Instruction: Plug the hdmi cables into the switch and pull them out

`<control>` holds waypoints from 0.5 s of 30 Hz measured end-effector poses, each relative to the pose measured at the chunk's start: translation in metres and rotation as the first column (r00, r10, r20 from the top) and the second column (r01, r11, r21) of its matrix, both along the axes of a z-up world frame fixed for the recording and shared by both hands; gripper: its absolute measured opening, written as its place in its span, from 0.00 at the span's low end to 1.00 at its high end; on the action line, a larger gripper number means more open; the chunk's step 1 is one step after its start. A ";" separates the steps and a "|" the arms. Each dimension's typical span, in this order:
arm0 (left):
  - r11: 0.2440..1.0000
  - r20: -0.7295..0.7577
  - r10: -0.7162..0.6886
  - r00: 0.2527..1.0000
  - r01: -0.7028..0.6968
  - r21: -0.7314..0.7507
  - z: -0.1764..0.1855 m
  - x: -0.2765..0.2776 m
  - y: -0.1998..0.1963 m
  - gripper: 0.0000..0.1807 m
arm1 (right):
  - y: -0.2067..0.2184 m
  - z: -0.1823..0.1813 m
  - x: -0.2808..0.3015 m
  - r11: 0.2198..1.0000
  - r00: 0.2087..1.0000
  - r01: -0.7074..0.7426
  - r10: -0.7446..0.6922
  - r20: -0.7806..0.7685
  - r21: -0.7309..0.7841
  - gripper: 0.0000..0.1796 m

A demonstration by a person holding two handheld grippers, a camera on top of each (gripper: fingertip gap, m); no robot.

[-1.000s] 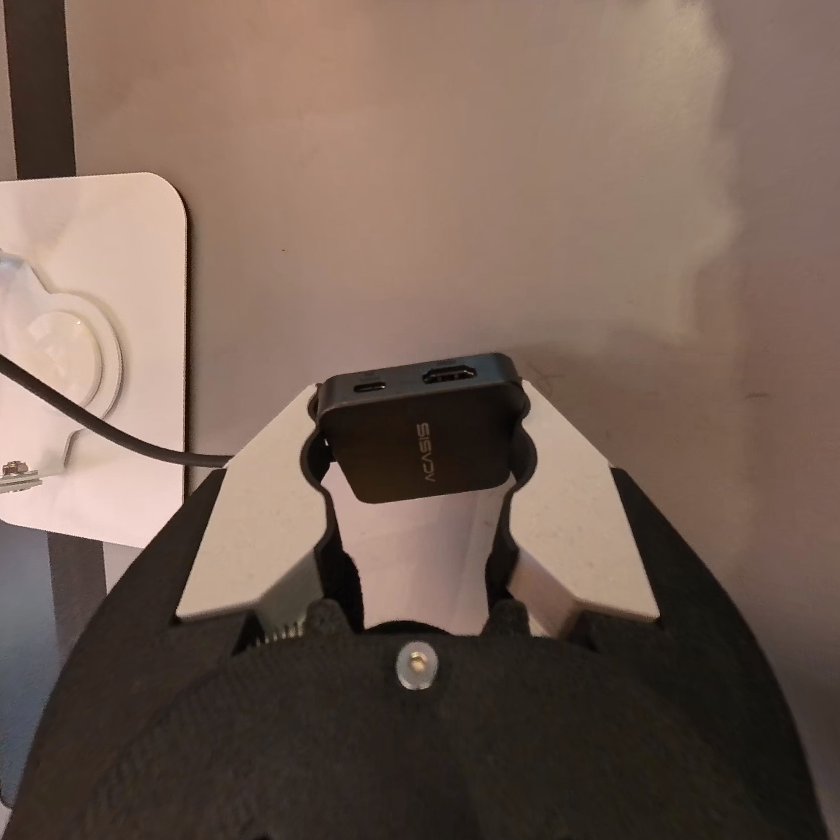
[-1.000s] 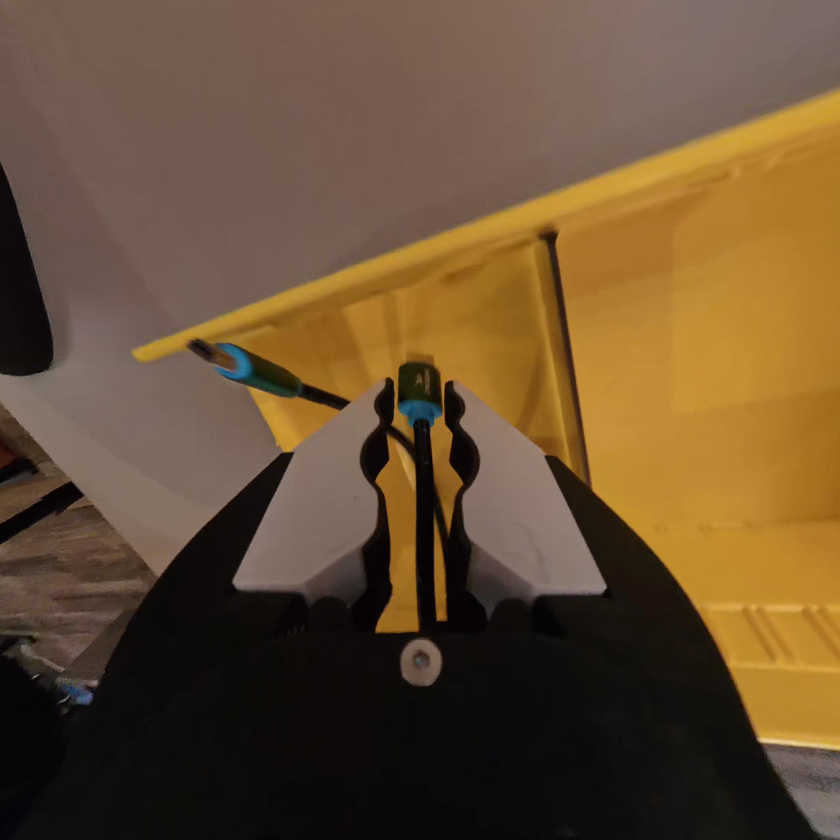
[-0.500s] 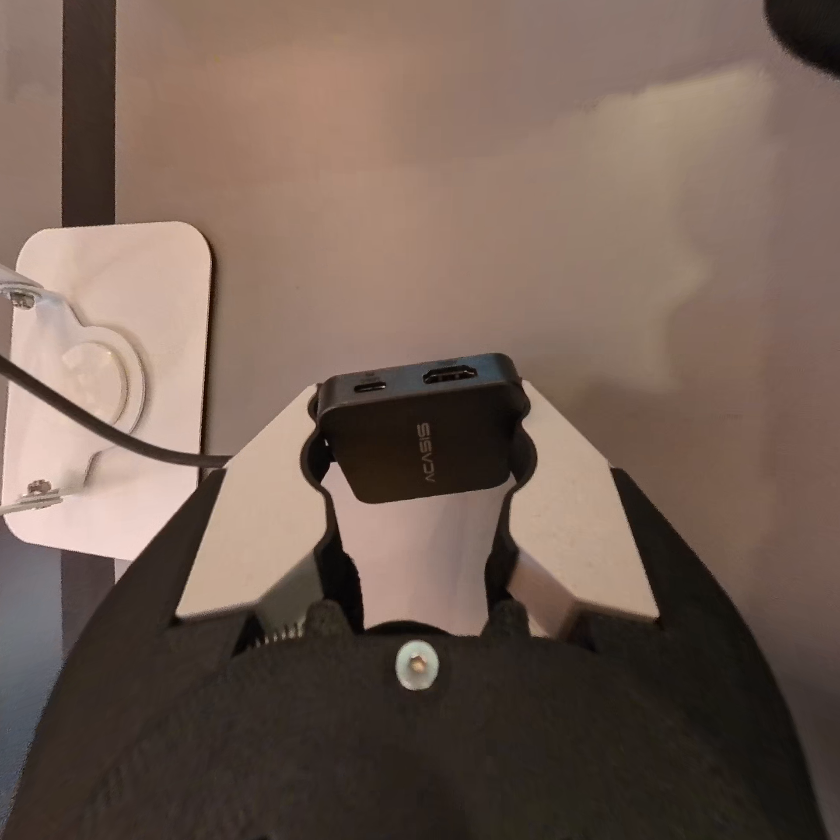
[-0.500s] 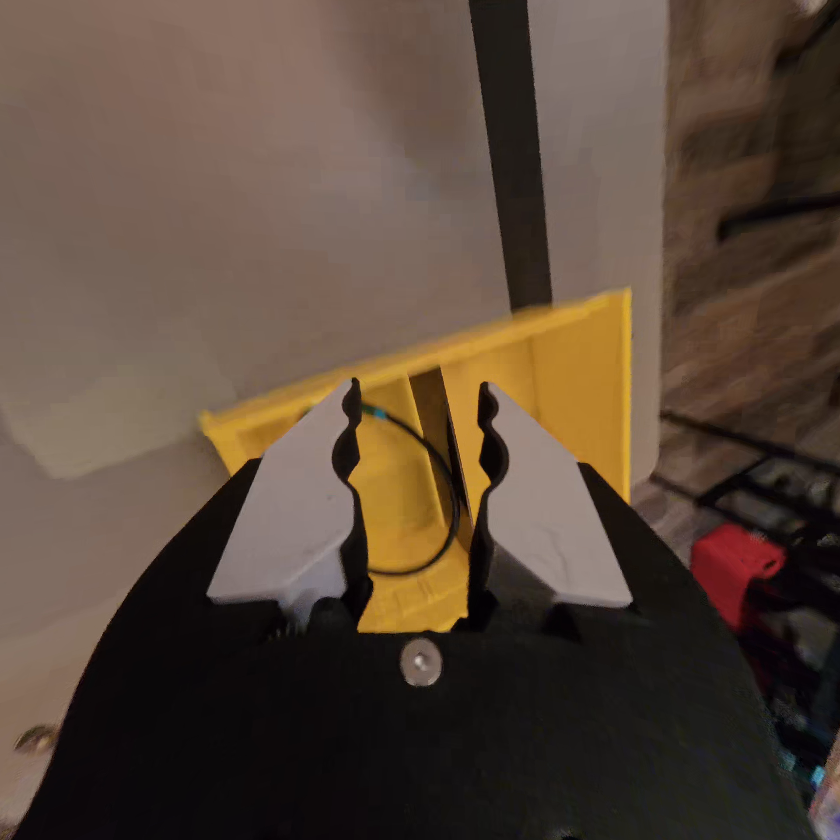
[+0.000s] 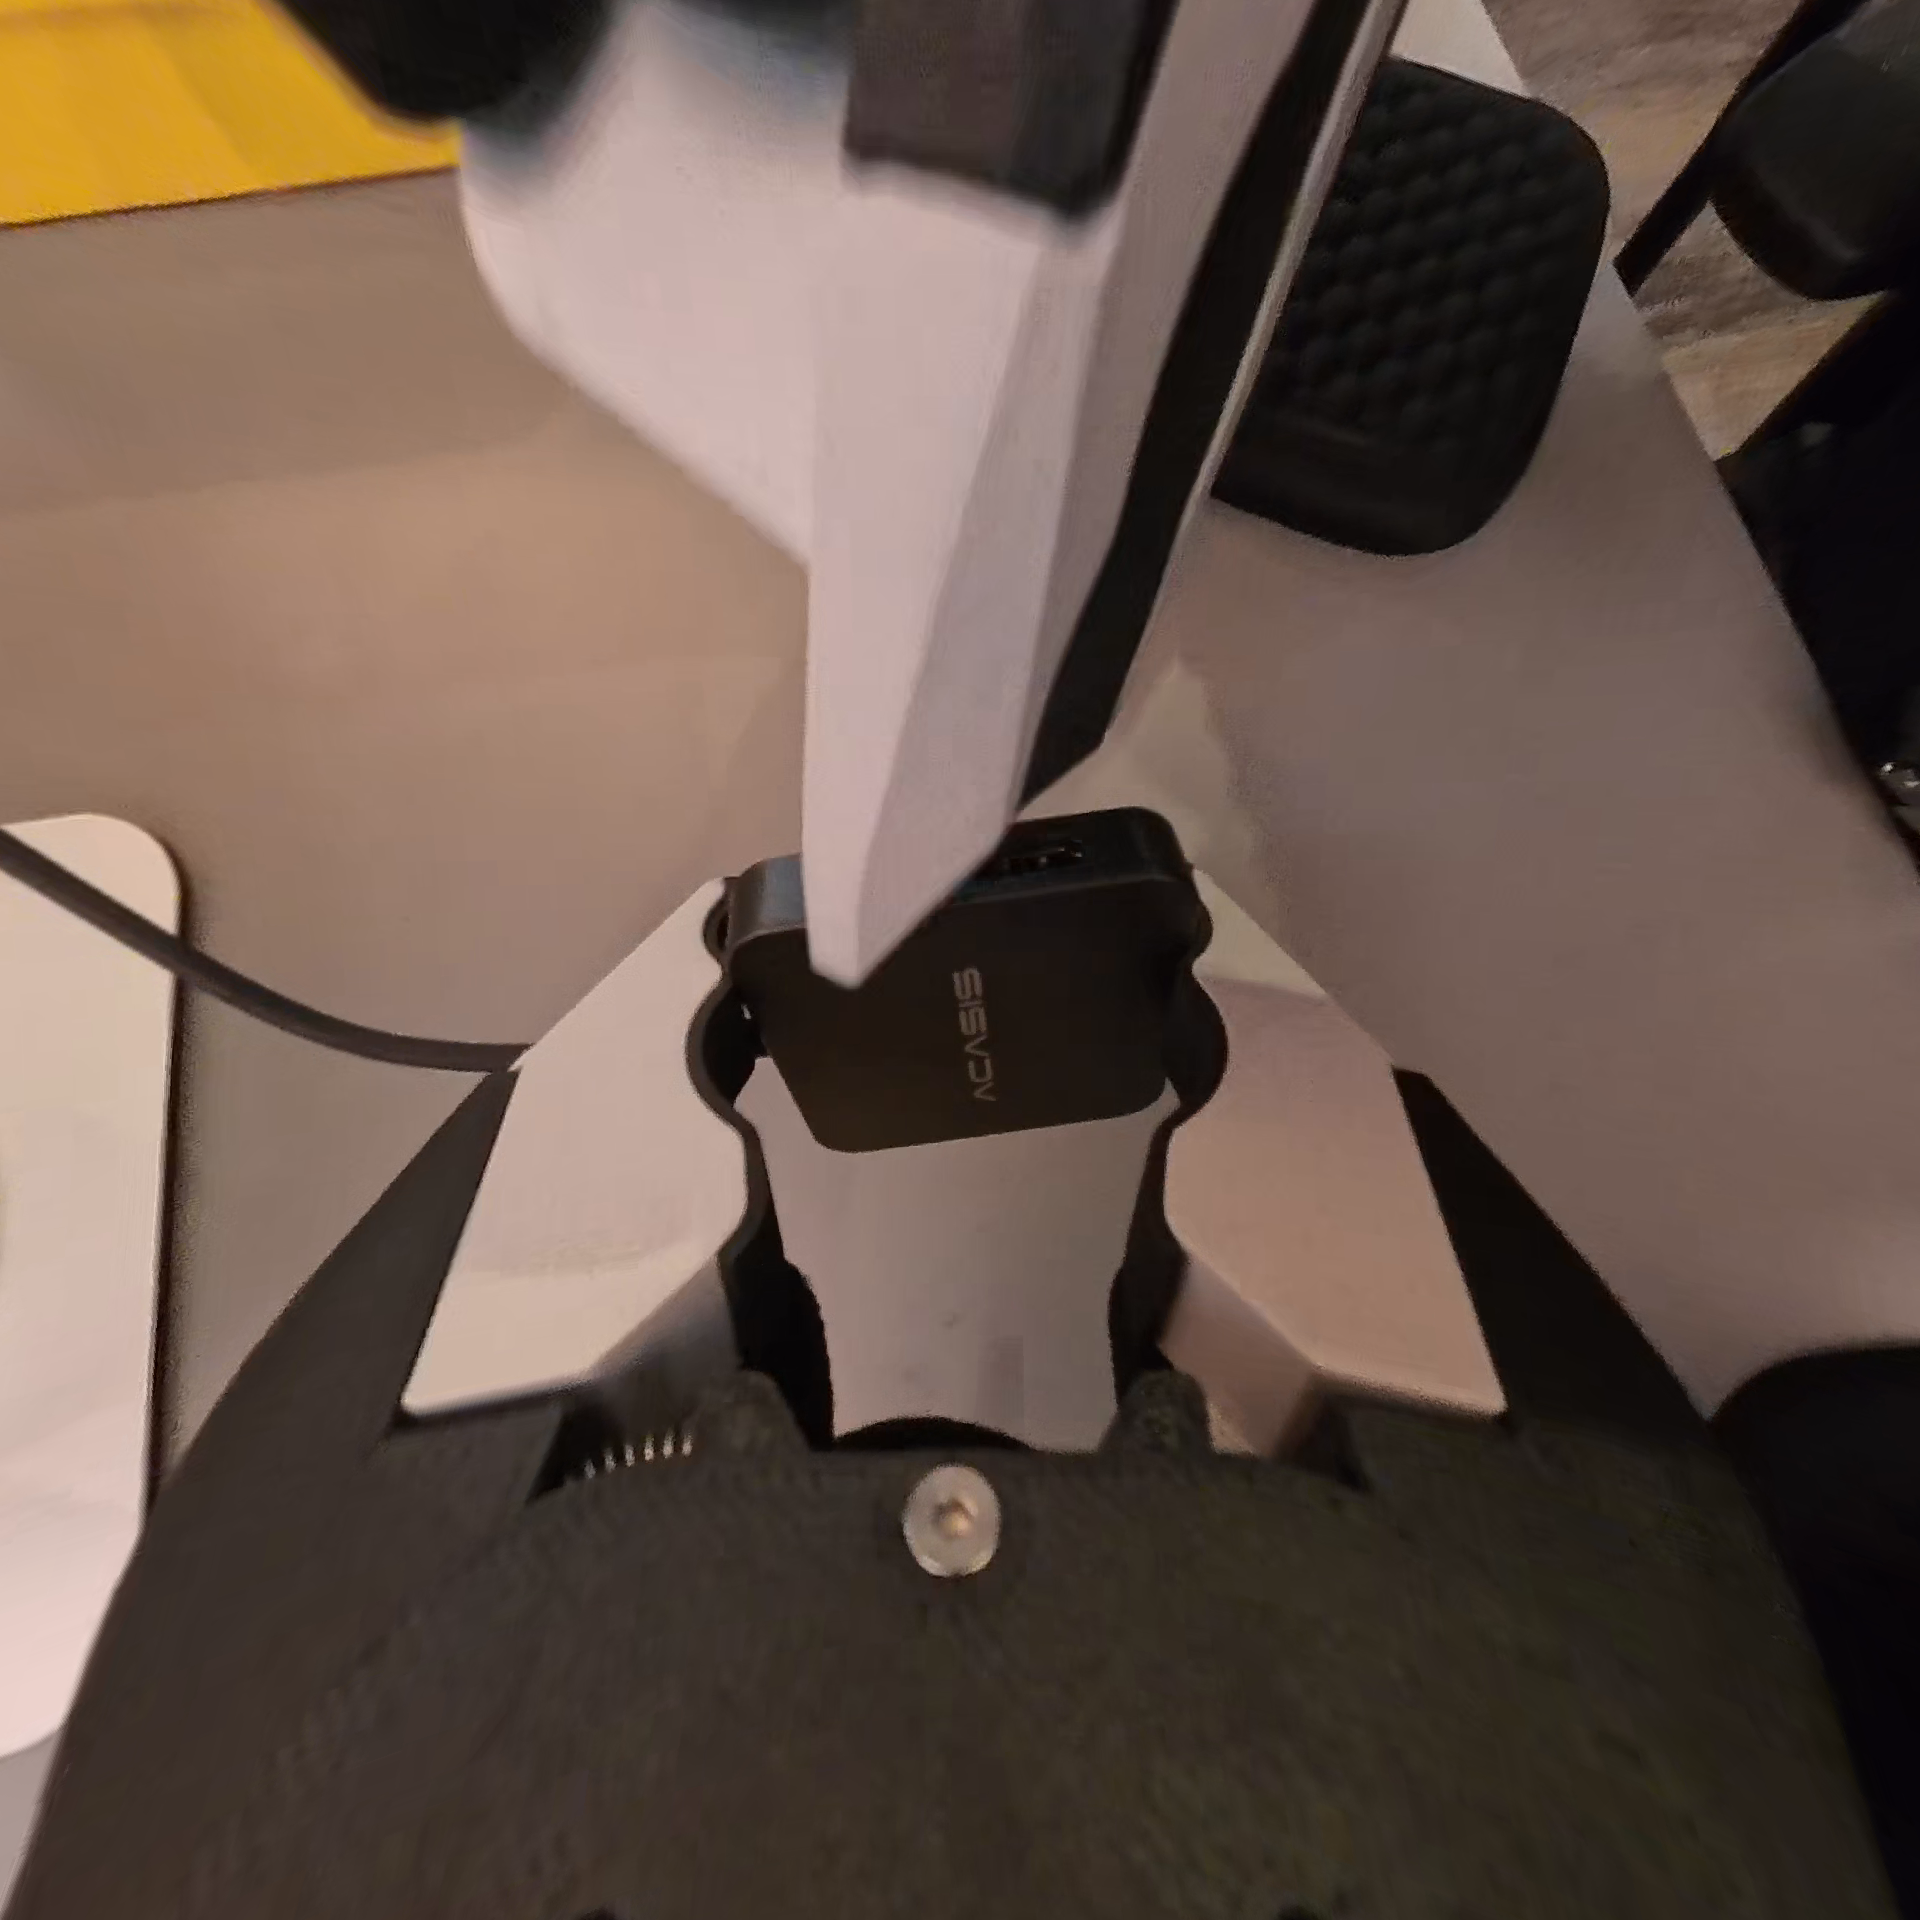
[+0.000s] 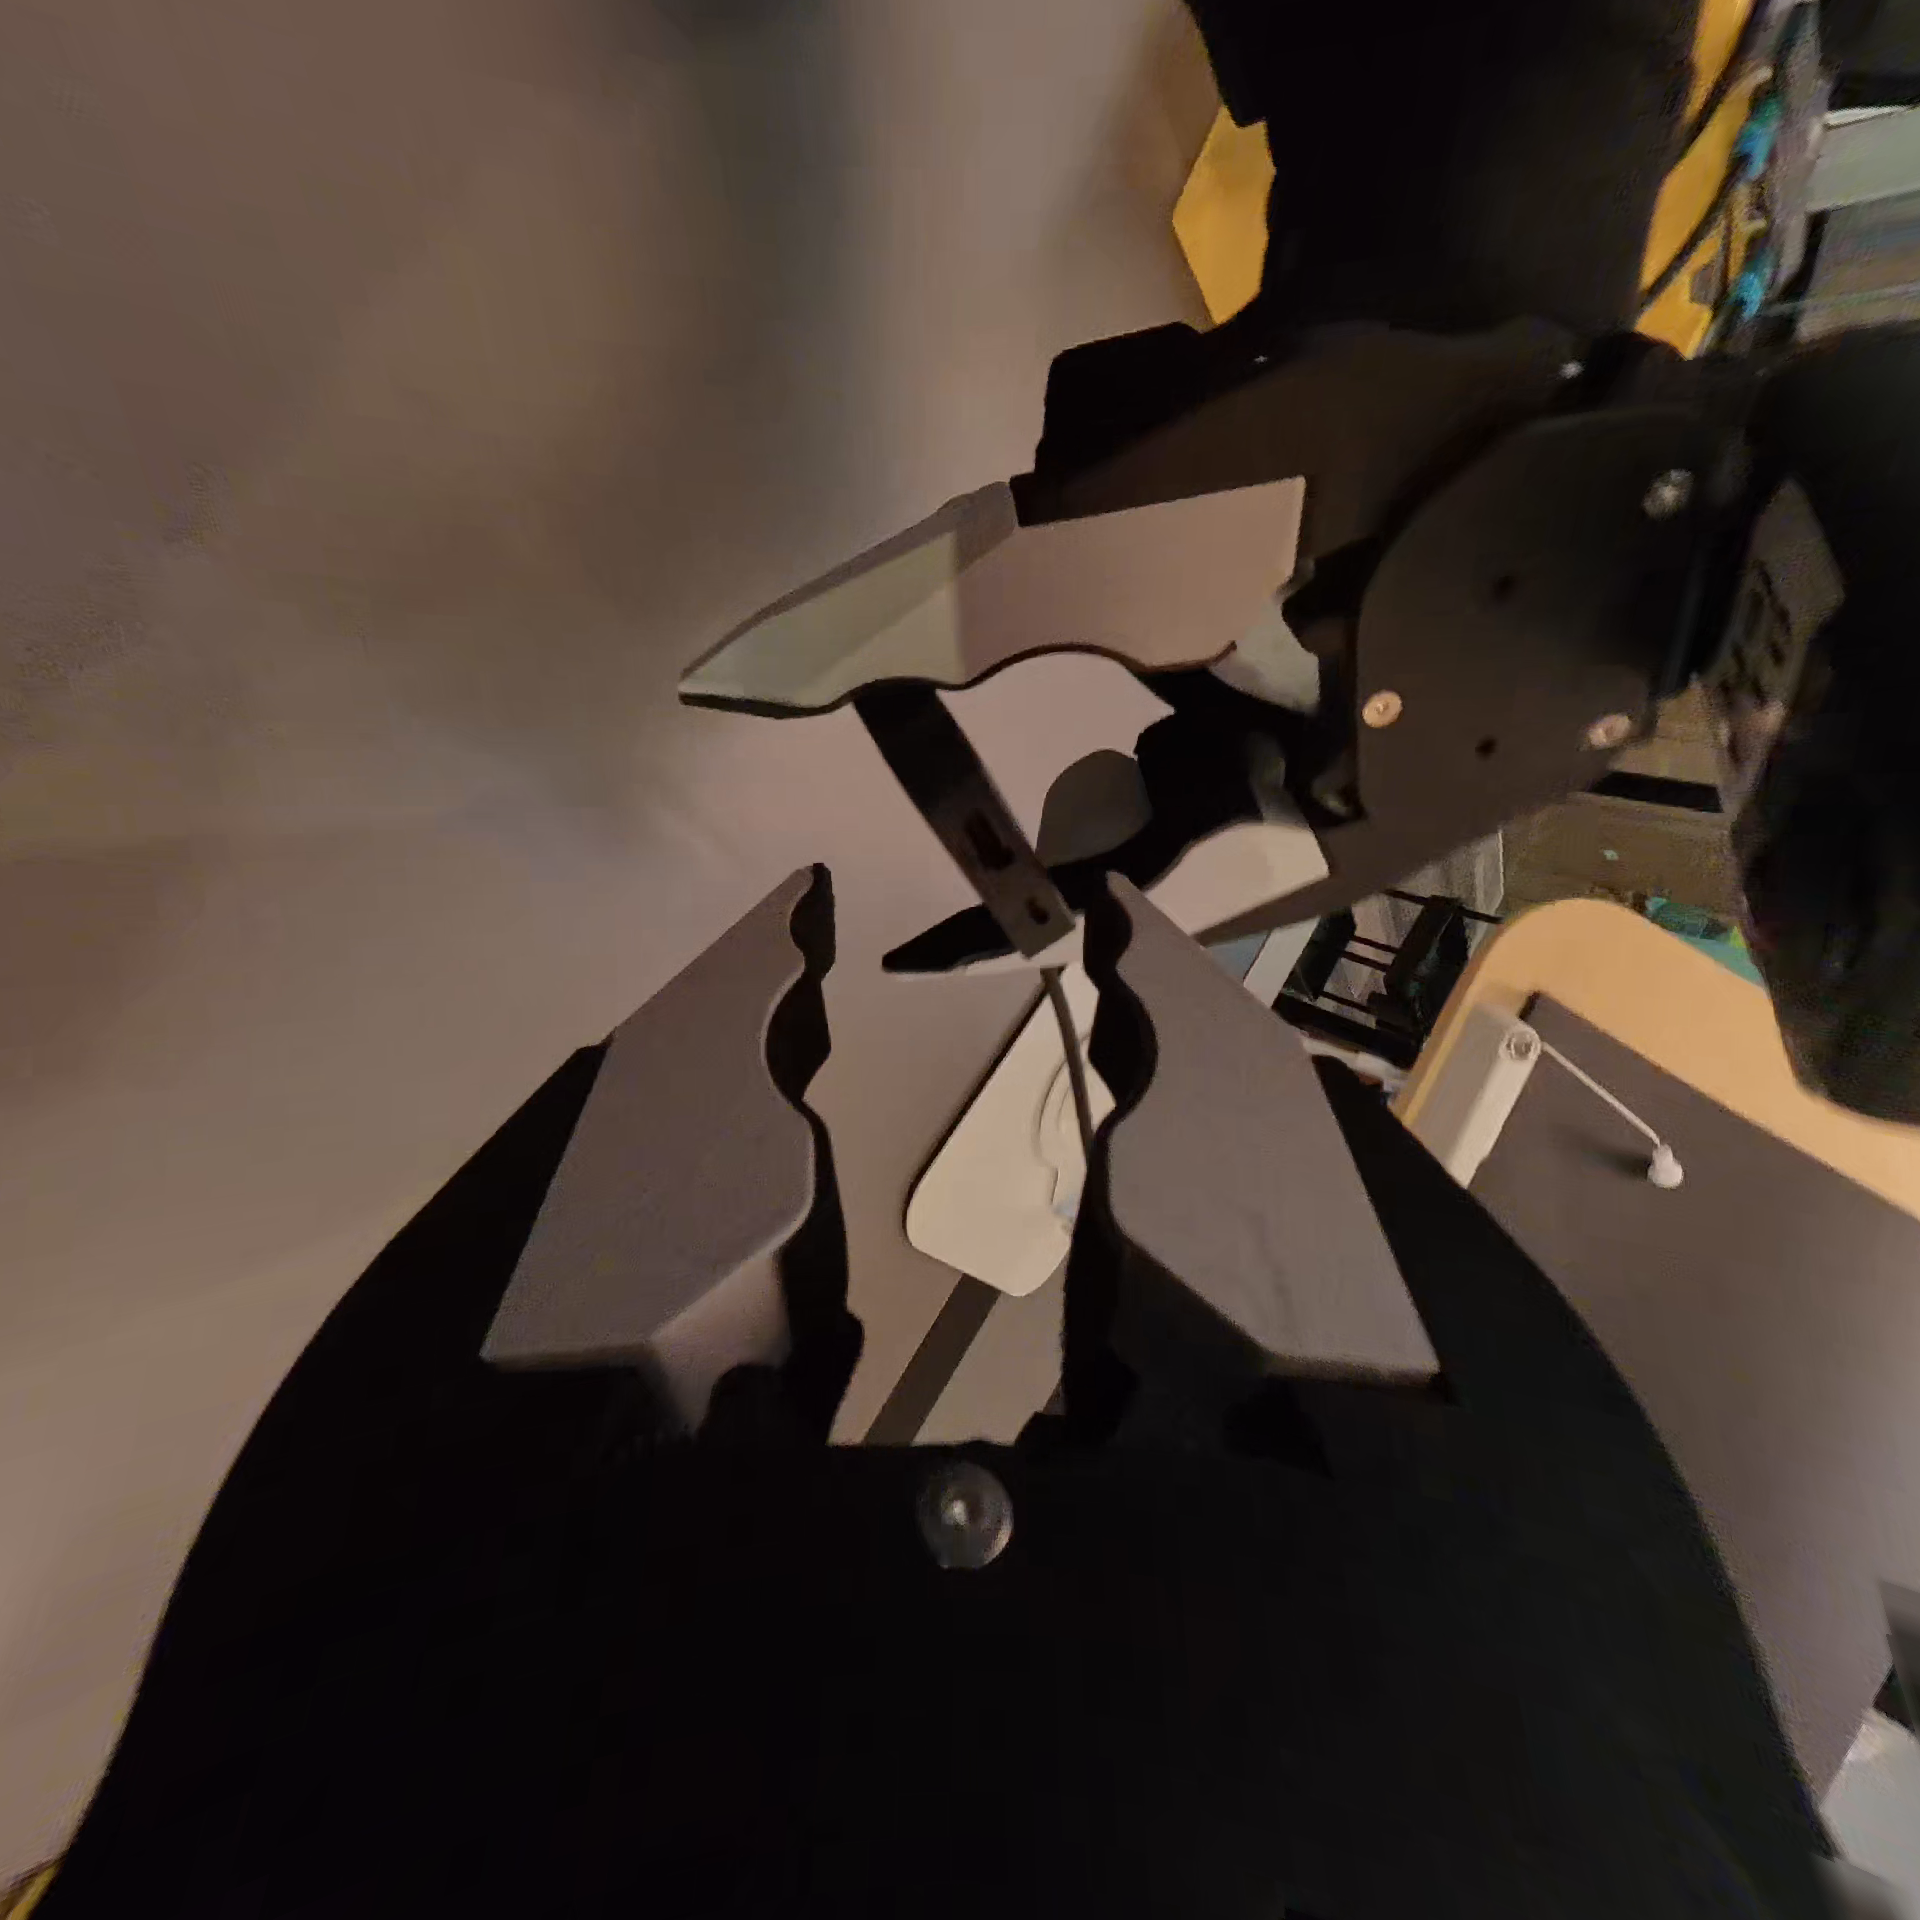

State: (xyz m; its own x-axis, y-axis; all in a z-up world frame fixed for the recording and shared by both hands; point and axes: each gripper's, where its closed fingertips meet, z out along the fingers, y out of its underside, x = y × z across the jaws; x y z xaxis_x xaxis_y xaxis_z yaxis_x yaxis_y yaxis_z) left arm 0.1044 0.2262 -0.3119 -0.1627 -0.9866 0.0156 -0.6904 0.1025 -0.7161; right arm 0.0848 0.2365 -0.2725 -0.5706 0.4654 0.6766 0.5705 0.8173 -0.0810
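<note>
My left gripper [image 5: 961, 920] is shut on the small black switch [image 5: 997, 1049] and holds it by its two sides, port edge facing forward. A thin dark cable [image 5: 260, 1013] runs from the switch's left side. My right gripper [image 6: 961, 899] is open and empty, close to the switch's port edge [image 6: 992, 836]. One of its white fingers [image 5: 904, 623] crosses the left wrist view, its tip over the switch's front left corner. The left gripper's fingers [image 6: 1039, 582] show in the right wrist view with the switch edge-on between them. No HDMI cable is in view.
A white plate [image 5: 73, 1247] lies on the grey table at the left, also shown in the right wrist view [image 6: 987, 1195]. A yellow bin [image 5: 156, 104] is at the far left. A black textured pad [image 5: 1403, 312] lies far right. A wood-edged dark table [image 6: 1558, 935] stands beyond.
My right gripper let go of the green and blue cable plug at the yellow bin, opened, and swung across to the switch. My left gripper kept its hold on the switch.
</note>
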 end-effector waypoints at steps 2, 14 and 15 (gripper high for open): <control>1.000 -0.015 -0.015 1.000 0.015 0.000 -0.002 0.002 -0.004 0.43 | -0.006 -0.007 -0.008 0.999 0.999 -0.037 0.037 0.019 -0.008 0.24; 0.984 0.027 0.149 0.988 -0.151 0.099 0.017 0.009 0.027 0.62 | 0.002 -0.012 0.020 0.998 0.997 0.056 -0.054 0.064 -0.036 0.07; 0.979 0.040 0.164 0.986 -0.168 0.117 0.022 0.006 0.031 0.61 | 0.008 -0.005 0.028 0.996 0.995 0.087 -0.085 0.051 -0.034 0.07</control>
